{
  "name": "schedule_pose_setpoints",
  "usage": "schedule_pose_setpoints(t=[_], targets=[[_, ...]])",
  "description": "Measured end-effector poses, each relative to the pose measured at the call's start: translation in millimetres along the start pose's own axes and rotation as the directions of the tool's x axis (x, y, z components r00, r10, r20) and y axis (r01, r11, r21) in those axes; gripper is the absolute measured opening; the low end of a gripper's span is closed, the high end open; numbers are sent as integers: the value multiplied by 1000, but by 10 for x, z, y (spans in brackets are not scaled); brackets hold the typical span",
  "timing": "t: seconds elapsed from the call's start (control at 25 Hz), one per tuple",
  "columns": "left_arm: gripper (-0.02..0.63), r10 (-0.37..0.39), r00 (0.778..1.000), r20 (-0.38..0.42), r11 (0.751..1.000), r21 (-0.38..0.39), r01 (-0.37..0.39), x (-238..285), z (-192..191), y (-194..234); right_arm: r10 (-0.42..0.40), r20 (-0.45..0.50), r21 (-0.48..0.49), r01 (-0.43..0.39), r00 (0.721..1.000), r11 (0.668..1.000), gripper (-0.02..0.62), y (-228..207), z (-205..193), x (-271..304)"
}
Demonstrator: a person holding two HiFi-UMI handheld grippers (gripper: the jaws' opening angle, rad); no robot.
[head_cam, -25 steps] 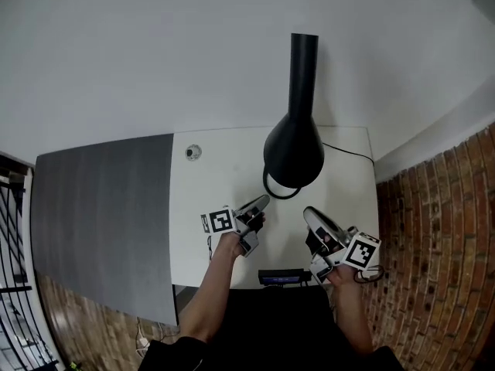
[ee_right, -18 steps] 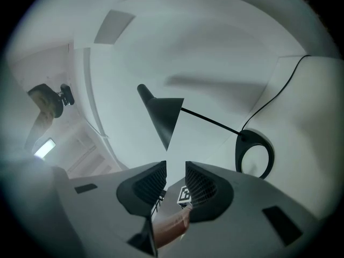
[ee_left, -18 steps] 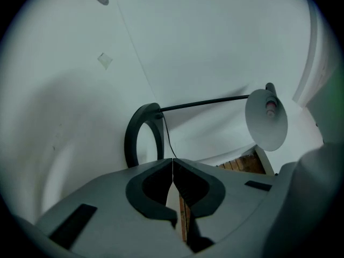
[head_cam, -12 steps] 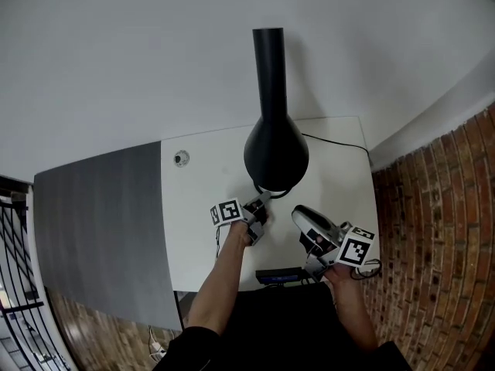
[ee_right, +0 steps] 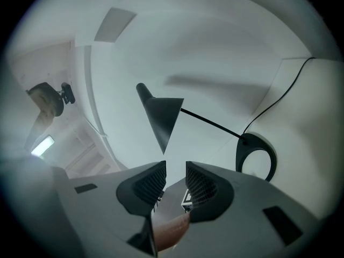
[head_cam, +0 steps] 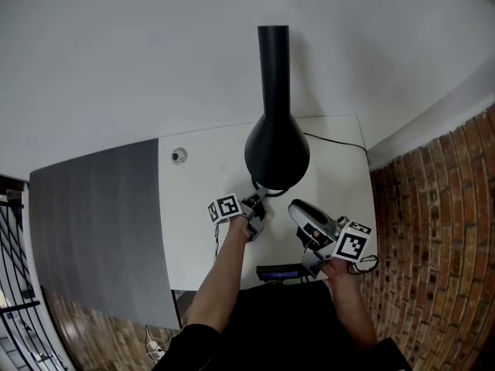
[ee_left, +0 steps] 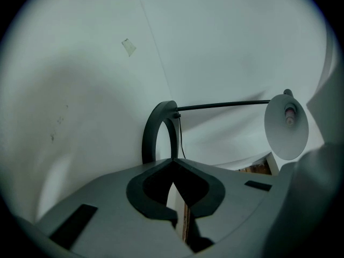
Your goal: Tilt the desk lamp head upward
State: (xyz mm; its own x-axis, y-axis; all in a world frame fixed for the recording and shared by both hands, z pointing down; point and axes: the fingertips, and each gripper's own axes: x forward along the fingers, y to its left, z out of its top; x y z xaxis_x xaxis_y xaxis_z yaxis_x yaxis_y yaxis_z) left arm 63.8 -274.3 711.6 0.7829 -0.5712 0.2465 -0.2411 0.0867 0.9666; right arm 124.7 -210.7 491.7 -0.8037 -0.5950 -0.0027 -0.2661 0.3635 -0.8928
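The reach is being made, and the lamp head [head_cam: 276,149], above the desk [head_cam: 186,230], is not yet being gripped. The right gripper [head_cam: 296,209], its jaws just now opening and empty, is being aimed at it. The left gripper [head_cam: 257,204] is being held closed, empty, beside the ring base [head_cam: 271,191] — next, the head's rim likely needs clasping.

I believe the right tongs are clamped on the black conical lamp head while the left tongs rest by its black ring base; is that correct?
No: the right gripper view shows the right tongs just opened, apart and empty, with the black conical lamp head beyond them. The left tongs do rest by the black ring base.
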Motion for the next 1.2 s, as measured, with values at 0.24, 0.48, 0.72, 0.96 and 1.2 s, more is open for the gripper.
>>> schedule_pose_setpoints(t=[0.24,0.48,0.72,0.96,1.2], targets=[[12,6,1000,19,1000,-2,-6,-4,11,8,7,-4,-55,-7,1000,998,129,15,55,117],[12,38,997,61,999,-16,-37,-28,60,47,47,-22,-75,-48,999,996,132,89,55,232],[11,47,996,71,999,-21,-46,-22,66,61,56,-25,-77,-58,998,995,132,98,59,321],[11,47,996,73,999,-19,-46,-33,70,52,92,-8,-87,-92,996,992,132,185,112,464],[11,46,996,73,999,-18,-45,-18,73,54,189,49,-82,-185,981,979,132,364,254,550]])
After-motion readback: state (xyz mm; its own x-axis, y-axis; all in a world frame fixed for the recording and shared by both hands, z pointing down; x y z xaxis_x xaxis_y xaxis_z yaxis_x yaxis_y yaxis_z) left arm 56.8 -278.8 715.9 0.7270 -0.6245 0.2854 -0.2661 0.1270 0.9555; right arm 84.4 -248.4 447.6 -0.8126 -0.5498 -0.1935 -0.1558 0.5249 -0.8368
